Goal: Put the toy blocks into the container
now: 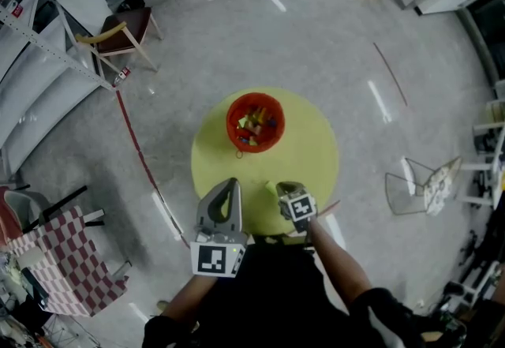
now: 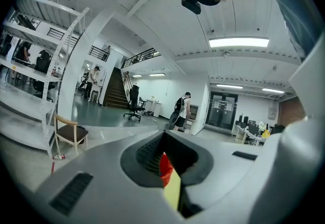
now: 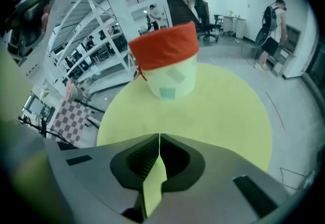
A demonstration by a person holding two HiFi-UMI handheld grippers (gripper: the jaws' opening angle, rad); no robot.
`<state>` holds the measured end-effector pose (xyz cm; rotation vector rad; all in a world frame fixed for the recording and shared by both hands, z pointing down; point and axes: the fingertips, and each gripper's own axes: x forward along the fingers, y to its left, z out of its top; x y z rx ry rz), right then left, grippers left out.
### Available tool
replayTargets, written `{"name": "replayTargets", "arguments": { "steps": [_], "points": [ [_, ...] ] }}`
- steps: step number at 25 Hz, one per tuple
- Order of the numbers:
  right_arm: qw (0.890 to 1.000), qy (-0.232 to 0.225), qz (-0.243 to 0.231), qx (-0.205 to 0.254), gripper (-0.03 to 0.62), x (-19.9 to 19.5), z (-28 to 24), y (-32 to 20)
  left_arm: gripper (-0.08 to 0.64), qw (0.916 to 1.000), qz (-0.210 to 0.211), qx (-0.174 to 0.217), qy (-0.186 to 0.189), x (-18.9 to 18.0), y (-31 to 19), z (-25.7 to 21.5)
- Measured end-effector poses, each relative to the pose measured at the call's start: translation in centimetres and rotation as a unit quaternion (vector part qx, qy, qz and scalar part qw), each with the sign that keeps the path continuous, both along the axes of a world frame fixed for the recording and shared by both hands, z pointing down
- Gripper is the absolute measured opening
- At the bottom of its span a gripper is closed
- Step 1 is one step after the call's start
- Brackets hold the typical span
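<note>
Blocks (image 1: 252, 127) sit inside the red container (image 1: 267, 106), frame centre on the round table (image 1: 316, 157) | our left gripper (image 1: 230, 185) and right gripper (image 1: 289, 190) at the table's lower edge, both pinched closed, empty | container up-frame between them, neither clearly nearer

In the head view the blocks (image 1: 252, 125) in the container (image 1: 278, 119) are too small to count or tell apart. The surface's (image 1: 316, 153) near edge is hidden behind the left gripper (image 1: 230, 182), the right gripper (image 1: 287, 188) and the person's arms (image 1: 341, 263), which the bottom edge cuts off. In the left gripper view the fingers (image 2: 147, 153) hide all but a red sliver of container and a yellow strip of surface. The right gripper view hides the container's inside.
</note>
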<state>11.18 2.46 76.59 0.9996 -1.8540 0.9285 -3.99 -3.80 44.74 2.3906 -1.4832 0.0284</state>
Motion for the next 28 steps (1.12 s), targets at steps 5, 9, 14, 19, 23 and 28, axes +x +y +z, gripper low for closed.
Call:
{"name": "replayTargets", "arguments": {
  "steps": [5, 9, 14, 19, 23, 28],
  "points": [
    [0.995, 0.012, -0.059, -0.083, 0.141, -0.9, 2.7, 3.1, -0.002, 1.0, 0.009, -0.001, -0.002, 0.6, 0.2, 0.2],
    [0.986, 0.042, -0.105, -0.119, 0.161, -0.9, 5.1, 5.0, -0.002, 0.9999, 0.012, -0.003, 0.002, 1.2, 0.3, 0.1],
    [0.977, 0.089, -0.122, -0.151, 0.161, 0.6, 7.7, 6.7, -0.002, 0.9999, 0.011, -0.003, 0.002, 1.4, 0.5, 0.2],
    [0.973, 0.131, -0.142, -0.126, 0.15, 1.1, 8.7, 5.9, -0.002, 0.9999, 0.01, -0.004, -0.003, 1.3, 0.4, 0.3],
    [0.976, 0.123, -0.14, -0.113, 0.124, 0.6, 7.8, 5.1, -0.002, 0.9999, 0.009, -0.005, -0.003, 1.3, 0.3, 0.3],
    [0.985, 0.076, -0.127, -0.088, 0.123, -0.9, 4.4, 3.6, -0.002, 1.0, 0.003, -0.005, -0.004, 0.9, -0.1, 0.3]
  ]
}}
